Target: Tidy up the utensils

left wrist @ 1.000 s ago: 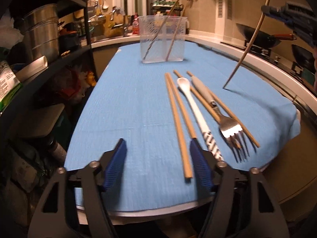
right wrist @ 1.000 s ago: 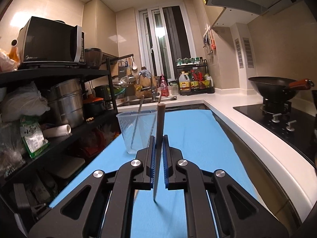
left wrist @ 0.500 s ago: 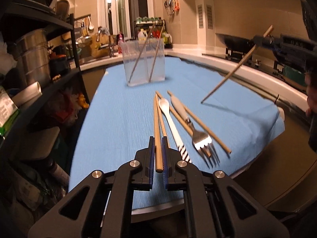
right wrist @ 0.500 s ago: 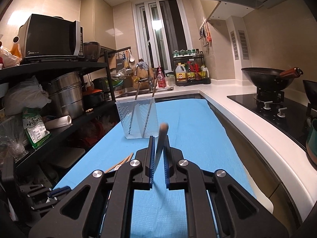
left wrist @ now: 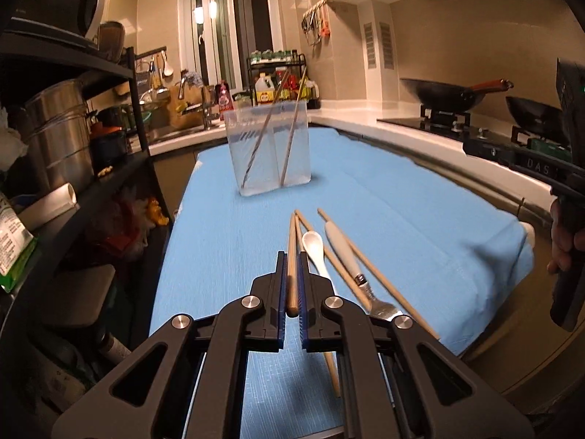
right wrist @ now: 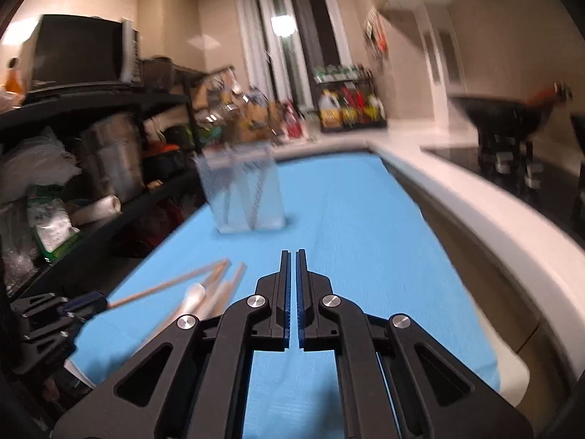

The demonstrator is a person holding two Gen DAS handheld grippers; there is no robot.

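Note:
My left gripper (left wrist: 291,256) is shut on the near end of a wooden chopstick (left wrist: 291,234), which points ahead over the blue cloth (left wrist: 402,219). Just right of it on the cloth lie a white spoon (left wrist: 313,247), a fork (left wrist: 347,256) with a pale handle, and more chopsticks (left wrist: 365,267). A clear plastic holder (left wrist: 268,150) stands farther back with two chopsticks leaning inside. In the blurred right wrist view my right gripper (right wrist: 291,252) hangs over the cloth, its jaws closing together with nothing between them. The left gripper (right wrist: 84,303) and its chopstick (right wrist: 164,285) show at the left there.
A black shelf rack (left wrist: 109,168) with steel pots and bags lines the left side. A white counter (left wrist: 420,135) with a stove and woks (left wrist: 449,93) curves along the right. A hand (left wrist: 561,248) grips the right tool at the right edge. The sink lies behind the holder.
My left gripper shut on the leftmost chopstick and rose a little with it. The chopstick held in my right gripper is gone from its pads, and that gripper has sunk toward the cloth.

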